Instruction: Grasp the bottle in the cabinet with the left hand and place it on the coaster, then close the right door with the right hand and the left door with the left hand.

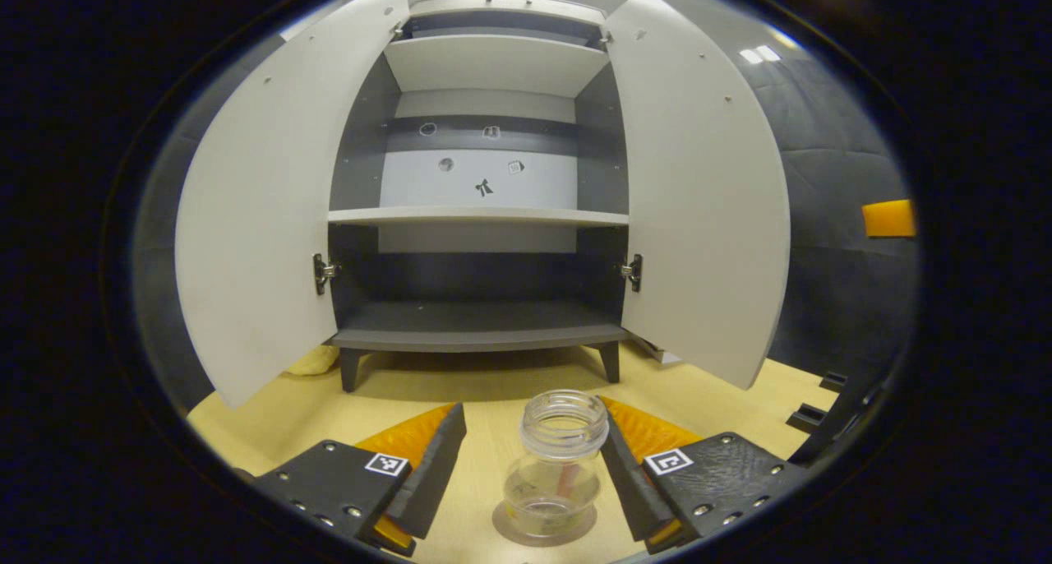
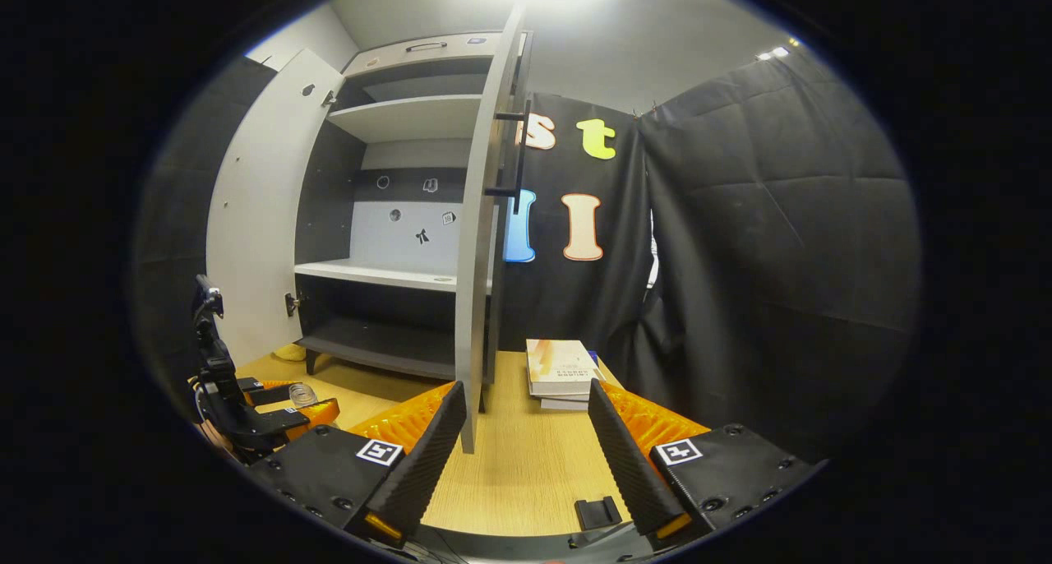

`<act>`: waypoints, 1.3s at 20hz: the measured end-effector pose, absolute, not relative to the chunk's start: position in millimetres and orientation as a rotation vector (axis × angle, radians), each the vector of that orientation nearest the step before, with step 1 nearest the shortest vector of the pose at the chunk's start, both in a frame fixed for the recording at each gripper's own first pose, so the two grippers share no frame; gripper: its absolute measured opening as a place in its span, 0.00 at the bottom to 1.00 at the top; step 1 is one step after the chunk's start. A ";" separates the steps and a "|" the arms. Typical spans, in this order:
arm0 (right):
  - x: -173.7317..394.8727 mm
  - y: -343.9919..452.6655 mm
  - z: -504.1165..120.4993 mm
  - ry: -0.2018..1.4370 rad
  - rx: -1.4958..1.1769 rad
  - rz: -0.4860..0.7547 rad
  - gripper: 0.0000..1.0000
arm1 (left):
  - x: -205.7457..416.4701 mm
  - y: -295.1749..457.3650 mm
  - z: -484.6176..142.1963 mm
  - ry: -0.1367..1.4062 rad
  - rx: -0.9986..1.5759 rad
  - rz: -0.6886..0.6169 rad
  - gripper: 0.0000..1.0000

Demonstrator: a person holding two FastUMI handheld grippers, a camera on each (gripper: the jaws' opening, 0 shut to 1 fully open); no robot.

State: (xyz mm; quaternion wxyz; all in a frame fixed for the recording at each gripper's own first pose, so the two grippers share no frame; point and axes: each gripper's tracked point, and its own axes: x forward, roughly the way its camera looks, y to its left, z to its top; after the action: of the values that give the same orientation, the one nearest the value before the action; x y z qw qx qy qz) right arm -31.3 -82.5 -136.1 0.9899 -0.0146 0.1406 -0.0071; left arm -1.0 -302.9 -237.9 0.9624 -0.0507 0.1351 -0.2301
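Here your left gripper (image 1: 532, 465) had its fingers spread wide, and the bottle (image 1: 559, 465) stood upright between them on the coaster (image 1: 505, 524), a clear round disc on the table (image 1: 493, 395). The bottle sat nearer the finger on the right of the left gripper view; I could not tell whether that finger (image 1: 629, 482) touched the glass, and the other finger stood clearly apart from it, so nothing was clamped. The bottle was clear, open at the mouth, with a little something reddish inside.

Straight ahead, at the table's far edge, the cabinet (image 1: 481, 325) stood with both doors swung open: the left door (image 1: 263, 219) and the right door (image 1: 699, 202). Its shelves were bare, with a few small stickers on the back panel.

Your right gripper (image 2: 526, 457) also had its fingers well apart, holding and touching nothing, hanging over the table's near edge. In the right gripper view the right door (image 2: 477, 284) showed edge-on just beyond the left-hand finger (image 2: 427, 453), with its dark handle (image 2: 514, 153) on the outer face. A short stack of books (image 2: 563, 371) lay toward the table's far right corner. In that same view, far off to the left, your left gripper (image 2: 283, 412) sat by the bottle (image 2: 302, 395).
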 end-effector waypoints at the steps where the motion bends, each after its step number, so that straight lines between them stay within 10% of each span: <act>1: -30.2 -81.5 -131.9 0.274 -0.026 -0.011 0.95 | 1.3 -300.9 -230.1 0.266 -0.105 -0.463 0.88; 26: 77.1 -143.4 11.1 0.073 0.098 -0.230 0.96 | 12.2 -107.3 -49.6 0.160 -0.093 -0.154 0.88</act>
State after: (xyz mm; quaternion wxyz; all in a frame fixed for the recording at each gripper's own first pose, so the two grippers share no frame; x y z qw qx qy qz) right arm 77.1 -143.4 11.1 0.9915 0.0491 0.0366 -0.1146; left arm 12.2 -107.3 -49.6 0.9928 -0.0463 0.0798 -0.0770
